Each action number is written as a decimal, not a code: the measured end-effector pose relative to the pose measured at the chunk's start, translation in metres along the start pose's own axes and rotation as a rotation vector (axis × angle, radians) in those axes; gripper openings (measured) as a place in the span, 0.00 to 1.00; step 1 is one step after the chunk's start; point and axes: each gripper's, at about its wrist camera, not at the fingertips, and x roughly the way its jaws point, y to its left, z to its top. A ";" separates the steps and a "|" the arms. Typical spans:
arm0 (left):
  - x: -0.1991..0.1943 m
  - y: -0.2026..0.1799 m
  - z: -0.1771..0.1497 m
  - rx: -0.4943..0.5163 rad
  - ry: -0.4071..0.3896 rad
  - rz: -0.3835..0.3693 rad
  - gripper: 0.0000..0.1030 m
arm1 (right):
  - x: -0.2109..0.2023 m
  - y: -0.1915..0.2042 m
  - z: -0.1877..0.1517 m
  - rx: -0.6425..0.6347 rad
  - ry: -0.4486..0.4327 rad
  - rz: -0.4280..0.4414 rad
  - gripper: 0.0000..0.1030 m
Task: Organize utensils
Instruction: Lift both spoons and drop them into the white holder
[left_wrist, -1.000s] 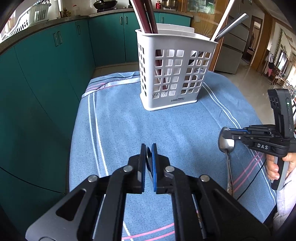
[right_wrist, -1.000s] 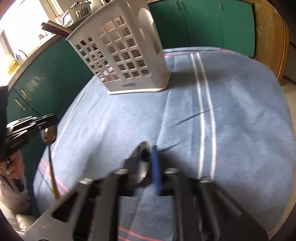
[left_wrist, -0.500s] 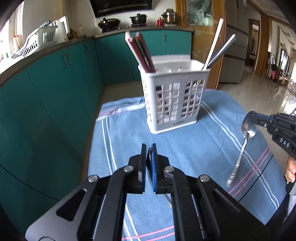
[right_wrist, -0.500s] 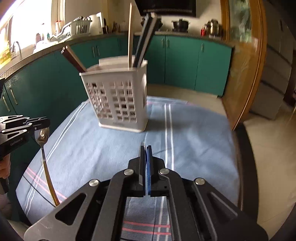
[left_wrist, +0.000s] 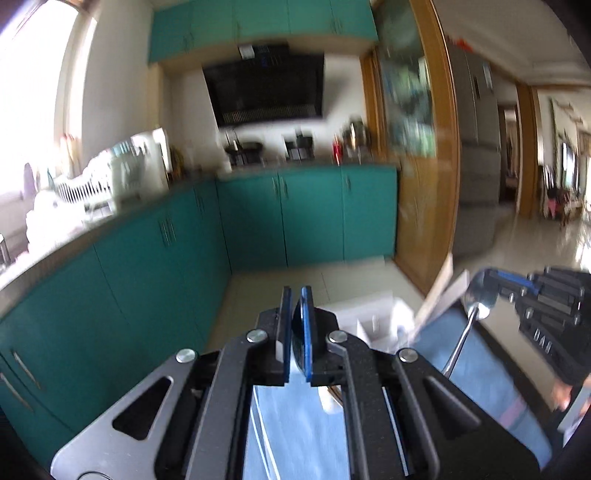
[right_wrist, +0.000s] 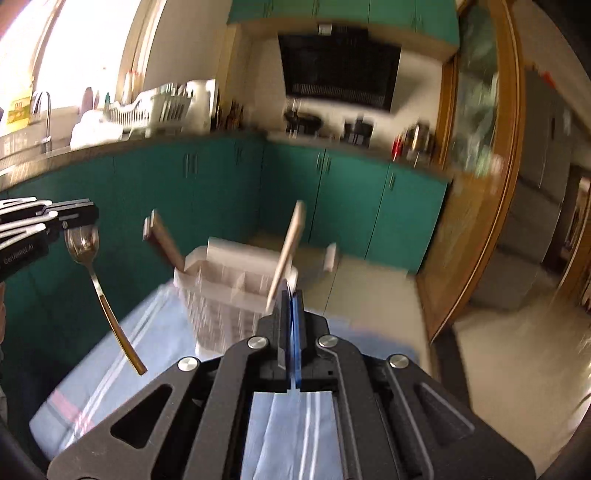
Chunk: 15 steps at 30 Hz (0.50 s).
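My left gripper (left_wrist: 297, 325) is shut on the bowl of a spoon; the right wrist view shows that spoon (right_wrist: 96, 282) hanging handle-down from it at the left. My right gripper (right_wrist: 291, 328) is shut on the bowl of a second spoon (left_wrist: 471, 321), which hangs handle-down at the right of the left wrist view. The white slotted utensil basket (right_wrist: 229, 291) stands on the blue cloth below and ahead of both grippers, with chopsticks (right_wrist: 286, 254) and other handles sticking out. In the left wrist view only its rim (left_wrist: 369, 314) shows.
A blue striped cloth (right_wrist: 147, 354) covers the table. Teal kitchen cabinets (left_wrist: 258, 229) run behind and to the left. A wooden door frame (right_wrist: 476, 229) stands at the right. Both views are motion-blurred.
Both grippers have risen high above the table with their spoons and tilted up, so the basket now lies low in both views.
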 end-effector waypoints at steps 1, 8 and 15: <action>-0.001 0.002 0.015 -0.012 -0.033 0.007 0.05 | -0.002 0.000 0.012 -0.002 -0.025 -0.011 0.02; 0.033 -0.001 0.073 -0.025 -0.107 0.073 0.05 | 0.004 0.012 0.089 -0.073 -0.208 -0.173 0.02; 0.102 -0.013 0.044 -0.002 0.023 0.093 0.05 | 0.068 0.028 0.083 -0.127 -0.157 -0.193 0.02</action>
